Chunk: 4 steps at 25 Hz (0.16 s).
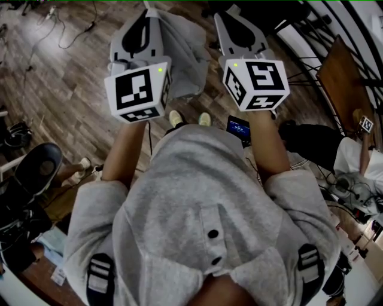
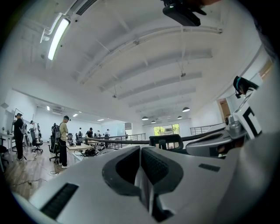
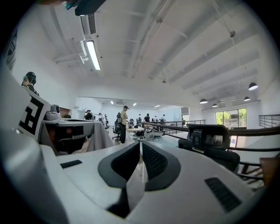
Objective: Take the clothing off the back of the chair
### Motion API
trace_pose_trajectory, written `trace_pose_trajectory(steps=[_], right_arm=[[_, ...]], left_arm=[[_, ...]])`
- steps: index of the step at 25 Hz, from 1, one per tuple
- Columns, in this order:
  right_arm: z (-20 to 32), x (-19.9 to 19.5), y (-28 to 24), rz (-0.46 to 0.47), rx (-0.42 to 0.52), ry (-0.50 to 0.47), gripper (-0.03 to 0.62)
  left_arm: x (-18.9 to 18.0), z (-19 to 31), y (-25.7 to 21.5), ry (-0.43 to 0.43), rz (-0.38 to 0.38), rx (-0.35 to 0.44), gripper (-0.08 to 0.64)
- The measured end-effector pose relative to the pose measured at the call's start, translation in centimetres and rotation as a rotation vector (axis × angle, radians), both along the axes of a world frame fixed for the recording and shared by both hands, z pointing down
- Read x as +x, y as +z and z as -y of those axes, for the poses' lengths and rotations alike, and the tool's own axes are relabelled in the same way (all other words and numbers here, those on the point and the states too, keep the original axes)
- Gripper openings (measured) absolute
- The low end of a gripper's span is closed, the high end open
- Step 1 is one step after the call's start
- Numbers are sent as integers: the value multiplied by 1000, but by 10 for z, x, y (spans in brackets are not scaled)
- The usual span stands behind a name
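Observation:
A grey garment point(image 1: 187, 55) hangs in the air in front of me, over the wooden floor. My left gripper point(image 1: 145, 15) is held level and is shut on one edge of it; a thin strip of the grey cloth point(image 2: 143, 183) shows between its pads. My right gripper point(image 1: 239, 12) is also shut on the garment, with a fold of cloth point(image 3: 133, 183) pinched in its jaws. In the right gripper view the garment point(image 3: 98, 135) drapes down from the left gripper. A black office chair point(image 3: 211, 140) stands just beyond the grippers, its back bare.
A railing point(image 2: 109, 141) runs across behind the chair. People stand at desks point(image 3: 124, 124) farther off. In the head view a dark chair point(image 1: 36, 168) is at my lower left, and a wooden table point(image 1: 341, 72) and a seated person point(image 1: 359, 156) are at the right.

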State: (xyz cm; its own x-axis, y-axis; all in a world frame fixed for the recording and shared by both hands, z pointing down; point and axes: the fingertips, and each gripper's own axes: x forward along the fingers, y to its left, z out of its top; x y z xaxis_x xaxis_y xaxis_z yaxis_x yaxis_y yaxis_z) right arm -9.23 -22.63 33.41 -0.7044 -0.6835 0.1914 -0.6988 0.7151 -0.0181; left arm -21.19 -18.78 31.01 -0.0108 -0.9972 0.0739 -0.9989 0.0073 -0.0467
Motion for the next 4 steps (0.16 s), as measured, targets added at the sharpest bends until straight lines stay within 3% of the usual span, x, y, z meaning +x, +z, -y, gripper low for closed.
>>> trace_pose_trajectory(steps=[4], right_arm=[[10,-16,5,-4,-7,1,31]], left_arm=[[-14,11,4,9,-5,-3,12]])
